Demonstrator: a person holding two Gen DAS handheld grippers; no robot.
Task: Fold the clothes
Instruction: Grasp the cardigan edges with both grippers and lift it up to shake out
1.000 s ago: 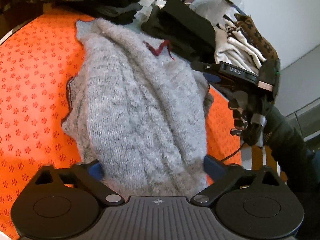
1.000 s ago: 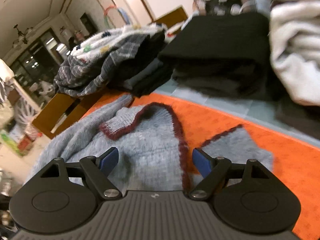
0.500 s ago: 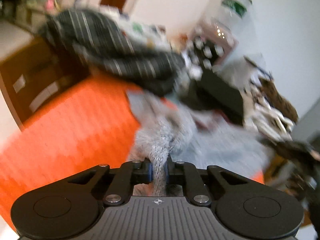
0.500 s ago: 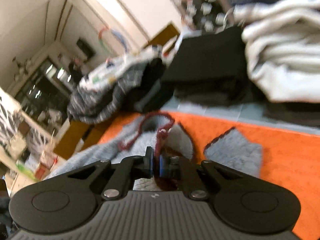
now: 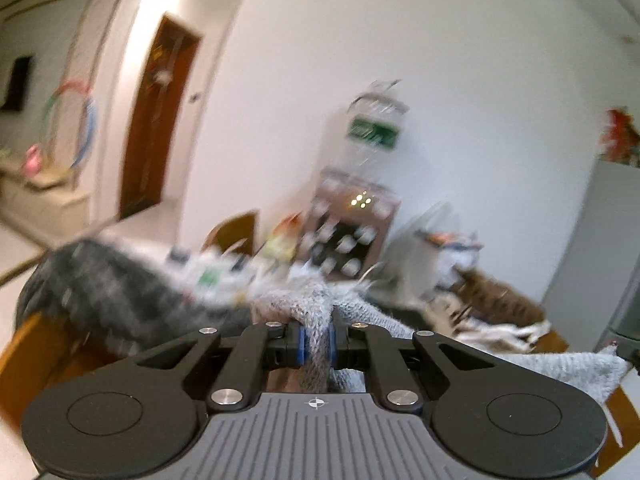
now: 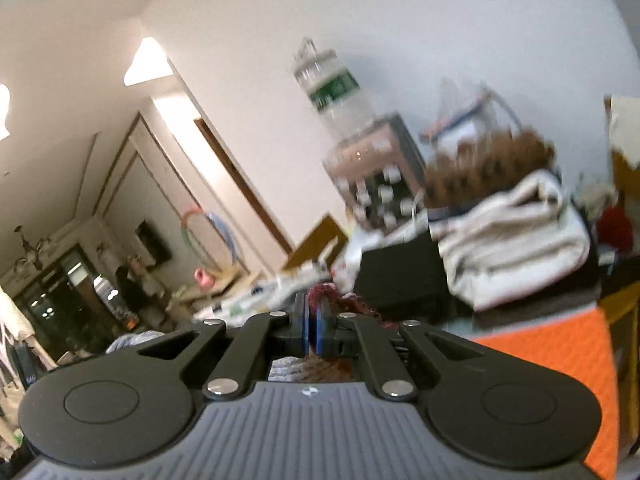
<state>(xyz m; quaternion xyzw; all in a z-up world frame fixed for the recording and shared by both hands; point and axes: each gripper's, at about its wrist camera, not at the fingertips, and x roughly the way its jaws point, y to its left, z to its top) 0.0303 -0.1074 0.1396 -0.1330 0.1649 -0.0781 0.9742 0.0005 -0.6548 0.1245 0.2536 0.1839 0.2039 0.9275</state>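
Left gripper (image 5: 317, 339): clamped on a bunch of grey knit sweater (image 5: 320, 308), lifted, trailing right. Right gripper (image 6: 312, 322): pinching the sweater's maroon trim (image 6: 322, 294). Orange cloth (image 6: 560, 344): right view only. Beyond: folded cream garment (image 6: 516, 236), water bottle (image 6: 336, 88); plaid pile (image 5: 104, 284), left view only.

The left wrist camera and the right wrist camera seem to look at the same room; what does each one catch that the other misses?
Only the left view shows grey knit of the sweater bunched between the left gripper, plus a dark plaid garment pile. Only the right view shows the orange cloth, a folded cream garment, and the sweater's maroon trim in the right gripper. Both show the clear bottle and brown door.
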